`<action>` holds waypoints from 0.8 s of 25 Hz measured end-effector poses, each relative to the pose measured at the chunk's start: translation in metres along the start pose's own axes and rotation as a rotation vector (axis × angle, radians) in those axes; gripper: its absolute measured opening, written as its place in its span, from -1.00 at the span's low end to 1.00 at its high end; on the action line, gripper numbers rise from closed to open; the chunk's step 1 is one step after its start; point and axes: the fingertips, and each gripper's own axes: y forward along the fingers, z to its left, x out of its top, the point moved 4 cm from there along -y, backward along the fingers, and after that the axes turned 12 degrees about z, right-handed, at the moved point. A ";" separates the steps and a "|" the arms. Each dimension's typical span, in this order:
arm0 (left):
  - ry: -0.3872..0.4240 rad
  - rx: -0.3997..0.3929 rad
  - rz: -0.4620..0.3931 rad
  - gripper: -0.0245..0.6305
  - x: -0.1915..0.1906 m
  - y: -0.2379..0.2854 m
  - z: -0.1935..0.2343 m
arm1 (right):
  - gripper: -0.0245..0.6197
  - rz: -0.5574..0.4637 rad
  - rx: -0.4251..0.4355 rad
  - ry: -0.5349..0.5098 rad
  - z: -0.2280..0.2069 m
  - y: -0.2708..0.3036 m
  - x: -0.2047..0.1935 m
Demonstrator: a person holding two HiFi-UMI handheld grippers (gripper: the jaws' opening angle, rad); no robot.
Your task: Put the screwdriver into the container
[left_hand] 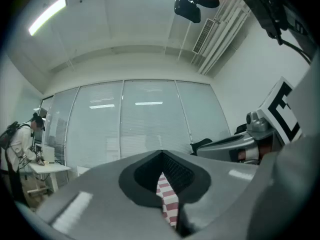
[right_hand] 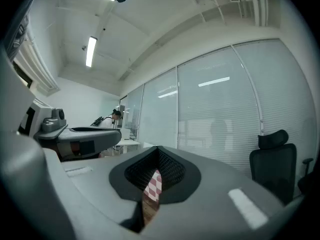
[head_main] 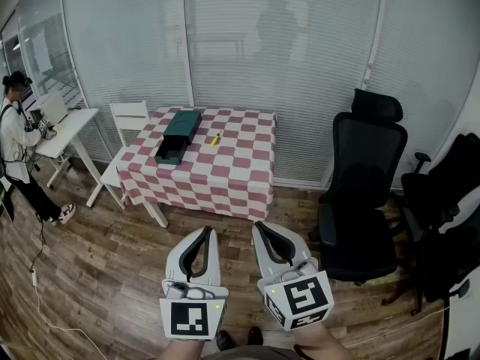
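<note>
- both of my grippers are right below me, nearest the camera. my left gripper [head_main: 207, 235] has its jaws shut tip to tip, with nothing in them. my right gripper [head_main: 260, 229] is the same, shut and empty.
- through the thin slit between each pair of jaws i only see a bit of red and white cloth far off.
- the screwdriver [head_main: 215, 139] is small and yellow. it lies on the table [head_main: 225, 175], well away from me across the wooden floor [head_main: 112, 261].
- the container [head_main: 178, 135] is a dark green box on the same table. it sits just left of the screwdriver and does not touch it. it may be open, but i cannot tell from here.
- i think the screwdriver is light and hard. it will not bend or break. it is likely smooth and round, so it could roll or slip.
- i think the best place to grab it is across the fat handle, near the middle, so it does not tip.
- first i need to walk to the table and open my jaws.
</note>
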 end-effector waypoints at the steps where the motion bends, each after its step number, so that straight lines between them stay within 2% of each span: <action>1: 0.003 0.001 -0.001 -0.93 0.000 0.001 -0.001 | -0.85 -0.001 0.001 0.000 -0.001 0.000 0.000; 9: 0.009 0.012 -0.002 -0.92 0.000 0.009 -0.009 | -0.85 0.000 0.023 -0.001 -0.010 0.000 -0.004; 15: 0.012 0.043 0.013 -0.92 -0.003 0.015 -0.017 | -0.85 0.007 0.060 0.041 -0.023 0.000 -0.011; 20: 0.015 0.072 0.030 -0.93 -0.009 0.023 -0.016 | -0.84 0.015 0.088 0.033 -0.031 0.011 -0.020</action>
